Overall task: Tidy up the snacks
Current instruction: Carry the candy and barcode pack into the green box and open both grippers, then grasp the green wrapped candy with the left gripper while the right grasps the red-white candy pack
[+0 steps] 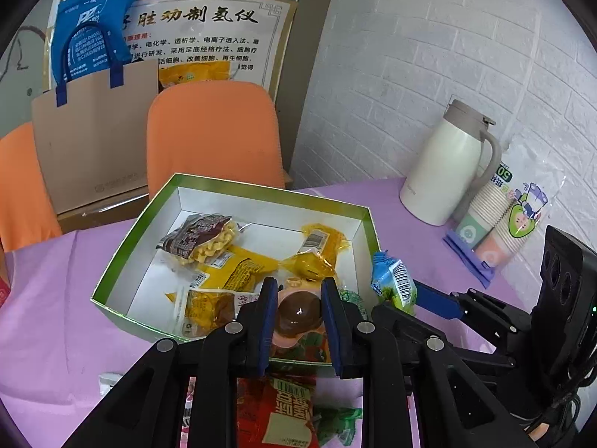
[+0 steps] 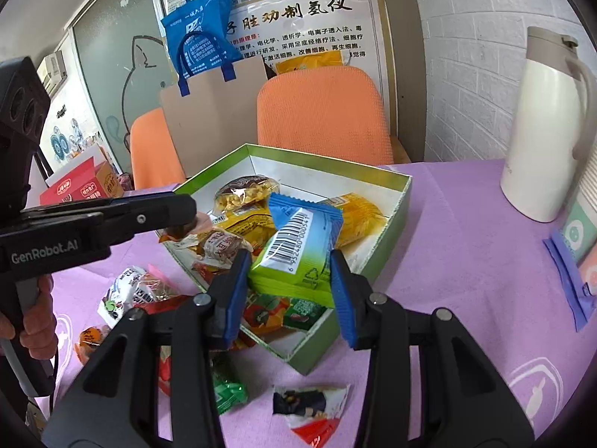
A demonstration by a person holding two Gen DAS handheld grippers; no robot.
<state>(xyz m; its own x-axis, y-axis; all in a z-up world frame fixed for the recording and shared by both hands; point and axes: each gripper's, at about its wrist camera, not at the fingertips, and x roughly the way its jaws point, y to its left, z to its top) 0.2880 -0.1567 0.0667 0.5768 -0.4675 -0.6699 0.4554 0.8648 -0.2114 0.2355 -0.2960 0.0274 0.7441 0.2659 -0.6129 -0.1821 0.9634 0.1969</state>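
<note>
A green box with white inside (image 1: 261,189) (image 2: 328,162) stands on the purple tablecloth and holds several yellow and brown snack packets. My left gripper (image 1: 298,287) is shut on a pink snack with a brown dome (image 1: 298,311), held over the box's near edge. My right gripper (image 2: 290,261) is shut on a blue-and-green barcoded packet (image 2: 298,246), tilted above the box's near corner. In the left wrist view that packet (image 1: 395,282) hangs at the box's right rim. The left gripper (image 2: 186,216) shows at the left in the right wrist view.
Loose packets lie in front of the box: a red one (image 1: 287,410), green ones (image 2: 227,384), a torn one (image 2: 313,407), a white one (image 2: 123,291). A white jug (image 1: 444,171) and bagged paper cups (image 1: 496,216) stand right. Orange chairs (image 2: 324,112) stand behind the table. A hand (image 2: 33,321) grips the left tool.
</note>
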